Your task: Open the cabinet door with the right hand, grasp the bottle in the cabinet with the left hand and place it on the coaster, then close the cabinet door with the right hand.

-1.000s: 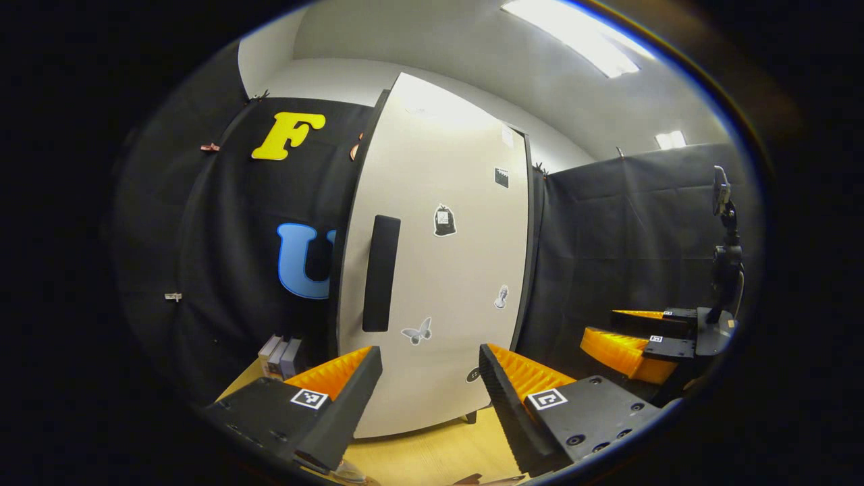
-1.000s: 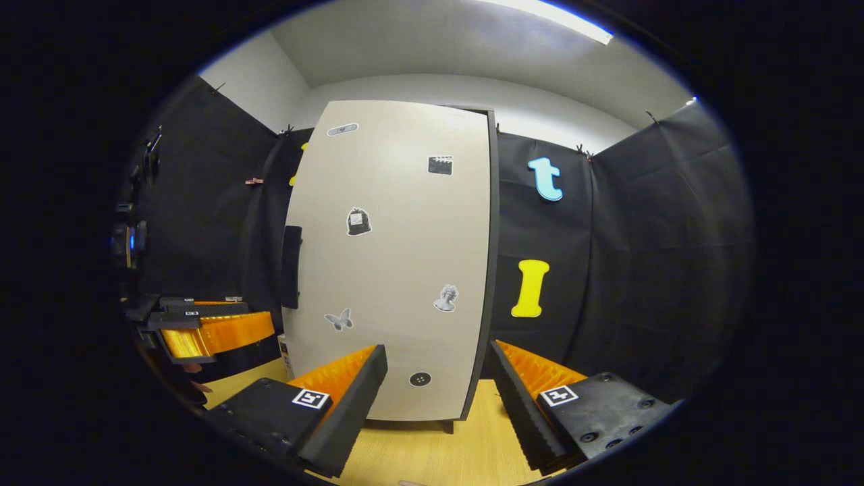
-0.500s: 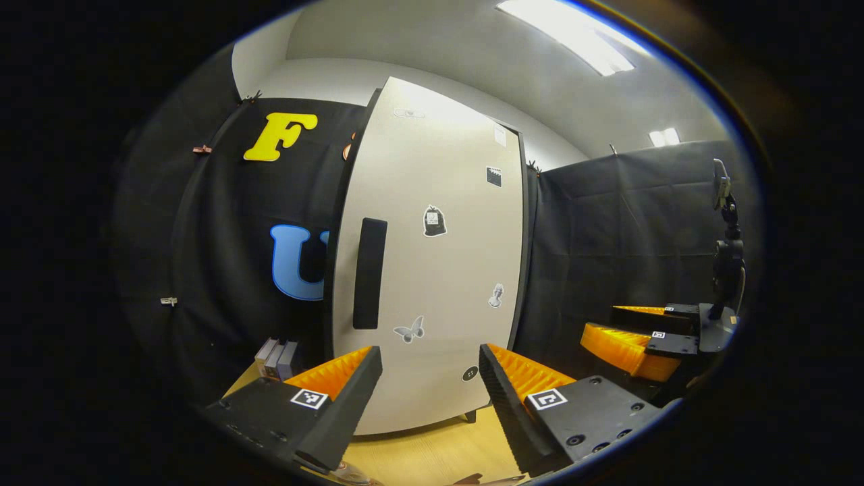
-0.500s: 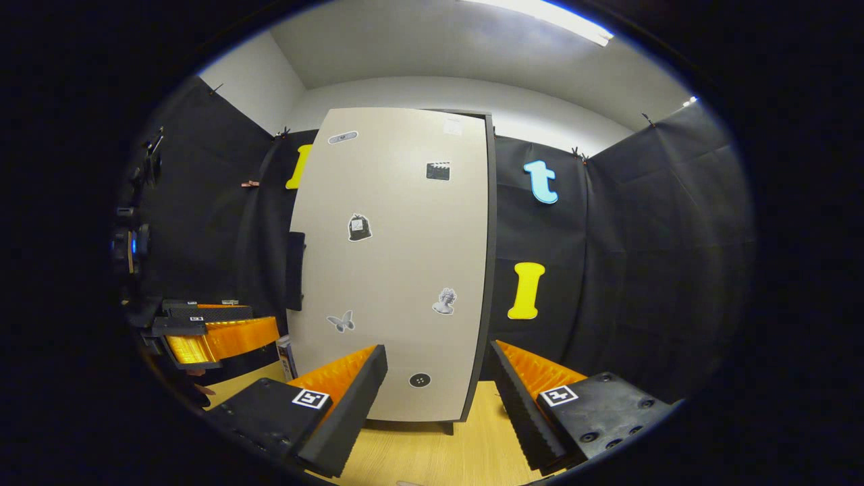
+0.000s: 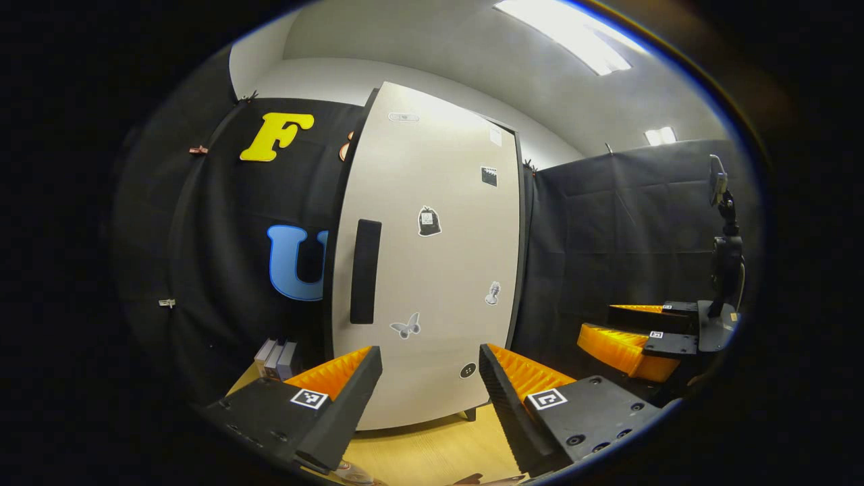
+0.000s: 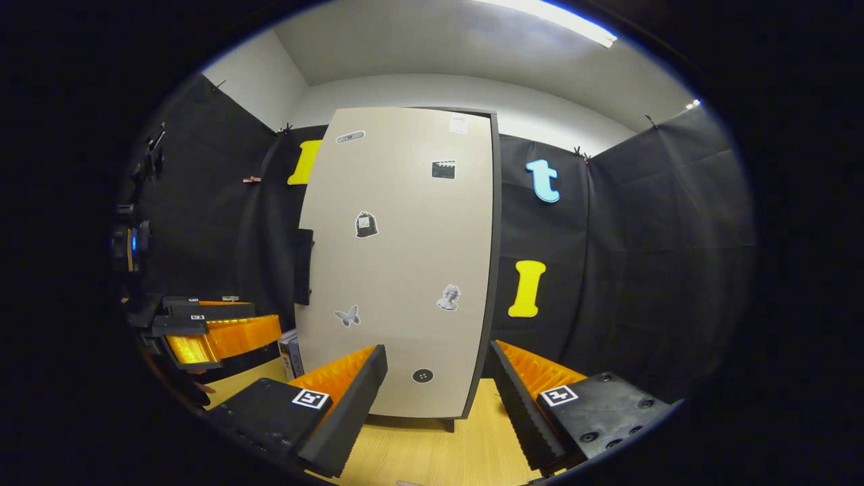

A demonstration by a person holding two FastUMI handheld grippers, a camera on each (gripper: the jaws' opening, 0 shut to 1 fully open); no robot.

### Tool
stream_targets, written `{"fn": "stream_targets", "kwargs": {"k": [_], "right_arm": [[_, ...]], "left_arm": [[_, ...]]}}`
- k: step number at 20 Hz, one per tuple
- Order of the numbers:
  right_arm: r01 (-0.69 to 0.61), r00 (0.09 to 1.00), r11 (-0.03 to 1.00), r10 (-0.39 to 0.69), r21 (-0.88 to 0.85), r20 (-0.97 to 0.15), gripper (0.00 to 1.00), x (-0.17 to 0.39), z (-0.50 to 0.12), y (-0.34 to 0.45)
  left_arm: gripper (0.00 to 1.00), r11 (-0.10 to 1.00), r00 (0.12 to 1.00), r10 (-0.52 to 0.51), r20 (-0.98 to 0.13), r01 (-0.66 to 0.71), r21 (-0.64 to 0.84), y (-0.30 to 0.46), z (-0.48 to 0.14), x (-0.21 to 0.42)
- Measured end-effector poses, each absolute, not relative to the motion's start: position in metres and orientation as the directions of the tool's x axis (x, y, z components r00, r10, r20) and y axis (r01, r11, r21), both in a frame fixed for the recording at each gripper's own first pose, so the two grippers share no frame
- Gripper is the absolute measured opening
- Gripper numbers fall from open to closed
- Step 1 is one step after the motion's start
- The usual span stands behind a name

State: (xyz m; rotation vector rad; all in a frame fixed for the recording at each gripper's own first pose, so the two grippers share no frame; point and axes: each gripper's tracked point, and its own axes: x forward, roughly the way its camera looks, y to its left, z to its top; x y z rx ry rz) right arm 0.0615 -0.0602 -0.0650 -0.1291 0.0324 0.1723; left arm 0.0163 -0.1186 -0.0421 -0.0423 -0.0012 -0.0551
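Since the earlier frames, both cameras have drawn slightly back from the cabinet door point(image 5: 432, 270), which sits a little smaller in each view. Door is shut, beige, with small stickers and a vertical black handle point(image 5: 364, 271) at its left edge. Bottle is hidden behind the shut door. Left gripper point(image 5: 430, 378): jaws apart, holding nothing, aimed at the door's lower part. Right gripper point(image 6: 437, 378): jaws apart, empty, facing the door above the wooden tabletop point(image 6: 432, 459). Small boxes point(image 5: 277, 358) stand left of the cabinet. Coaster: position cannot be confirmed.
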Motion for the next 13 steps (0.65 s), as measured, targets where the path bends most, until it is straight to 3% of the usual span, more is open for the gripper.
{"fn": "stream_targets", "kwargs": {"k": [13], "right_arm": [[-0.182, 0.983, 0.972, 0.177, -0.148, -0.045, 0.97, 0.0563, -0.0628, -0.0619]], "left_arm": [[0.92, 0.997, 0.998, -0.062, -0.01, 0.061, -0.038, -0.1217, -0.0446, 0.0151]]}}
